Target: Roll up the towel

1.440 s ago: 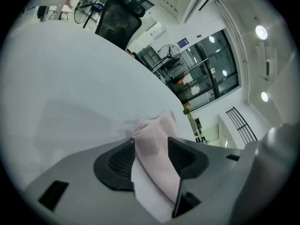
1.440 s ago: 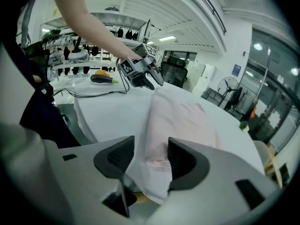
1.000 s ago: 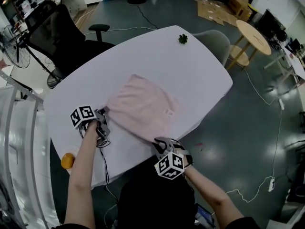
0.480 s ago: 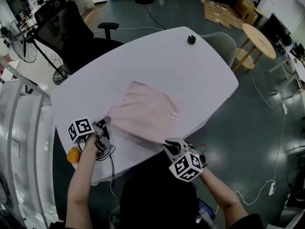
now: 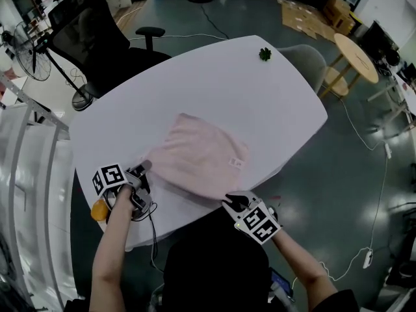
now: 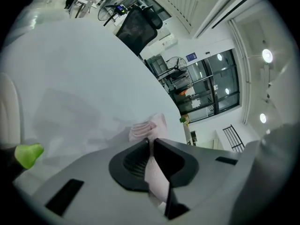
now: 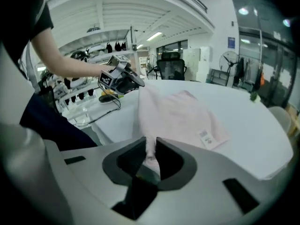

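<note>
Two corners of the pale pink cloth towel [image 5: 198, 155] are in your tongs. Your left gripper [image 5: 144, 168] sits at the towel's near left corner, its jaws drawn narrow and pinching a fold of the pink cloth between the pads. Your right gripper [image 5: 232, 202] is at the near right corner, by the table edge closest to you; its jaws have just been easing open a touch, yet they stand narrow with the cloth clamped between them. The towel lies spread out and unrolled on the white oval table [image 5: 214, 77], its small white label [image 5: 236, 163] facing up towards your right side. A small green object [image 5: 264, 54] rests near the table's far edge, well apart from the towel.
</note>
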A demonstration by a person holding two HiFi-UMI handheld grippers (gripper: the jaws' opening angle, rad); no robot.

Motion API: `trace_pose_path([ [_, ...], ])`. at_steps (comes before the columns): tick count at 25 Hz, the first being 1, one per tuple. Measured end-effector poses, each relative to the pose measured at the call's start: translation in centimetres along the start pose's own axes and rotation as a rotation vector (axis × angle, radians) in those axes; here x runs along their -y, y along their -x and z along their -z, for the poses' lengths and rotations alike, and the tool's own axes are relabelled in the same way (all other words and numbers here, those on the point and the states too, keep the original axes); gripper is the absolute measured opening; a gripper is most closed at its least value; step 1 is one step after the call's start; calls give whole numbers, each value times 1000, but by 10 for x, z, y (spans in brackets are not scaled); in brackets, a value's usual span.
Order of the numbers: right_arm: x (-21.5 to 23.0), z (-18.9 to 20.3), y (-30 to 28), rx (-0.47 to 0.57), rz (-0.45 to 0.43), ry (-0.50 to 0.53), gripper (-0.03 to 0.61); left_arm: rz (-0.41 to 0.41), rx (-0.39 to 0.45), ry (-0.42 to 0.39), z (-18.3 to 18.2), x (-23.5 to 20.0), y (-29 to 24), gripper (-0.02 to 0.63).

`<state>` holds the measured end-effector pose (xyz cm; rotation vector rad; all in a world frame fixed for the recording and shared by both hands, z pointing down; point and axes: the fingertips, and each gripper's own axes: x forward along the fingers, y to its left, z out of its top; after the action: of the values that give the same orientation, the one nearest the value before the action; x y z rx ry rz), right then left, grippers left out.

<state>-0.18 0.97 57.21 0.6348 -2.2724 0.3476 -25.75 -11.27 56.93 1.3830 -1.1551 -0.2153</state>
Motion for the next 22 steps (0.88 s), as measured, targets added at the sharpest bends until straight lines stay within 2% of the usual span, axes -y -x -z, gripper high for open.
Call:
trace_pose_path([
  [4,25,-6,7,37,-27,-124,78,4,-23,12,-2,20,-17,44],
  [10,67,-5,2,43,-76,-258,77,-14,-7,101,-13,32,-52,49],
  [15,102,0,-12,21,-75,-289,78,-67,12,145,-21,28,-84,48],
  [22,134,15,-38,-41,-53,-335,78,-172,2,118,-22,18,-117,66],
])
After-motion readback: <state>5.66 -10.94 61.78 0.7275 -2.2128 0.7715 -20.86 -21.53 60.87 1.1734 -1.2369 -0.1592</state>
